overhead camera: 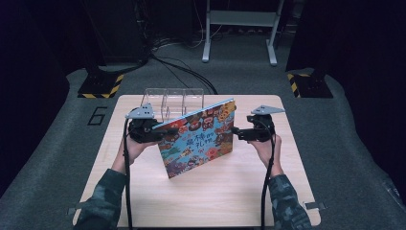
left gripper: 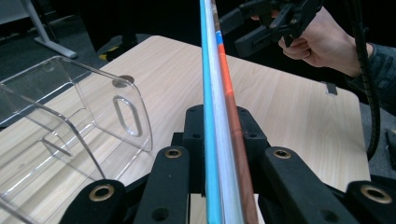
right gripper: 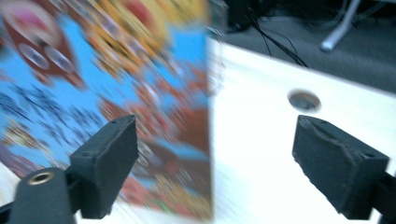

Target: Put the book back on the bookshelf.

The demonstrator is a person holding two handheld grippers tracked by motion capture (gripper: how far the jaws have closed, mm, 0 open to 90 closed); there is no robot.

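Colourful illustrated picture book (overhead camera: 198,139) stands tilted on pale wooden desk (overhead camera: 201,201), cover lettering illegible. Left gripper (overhead camera: 160,133) jaws clamp its edge. Right gripper (overhead camera: 235,130) jaws wide, empty; its view is blurred.

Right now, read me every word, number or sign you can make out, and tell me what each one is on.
"6": painted in dark on the grey floor mat, left of the pale wooden table.
Blue characters across the colourful picture book's cover: too small to read in the high view, blurred in the right gripper view.
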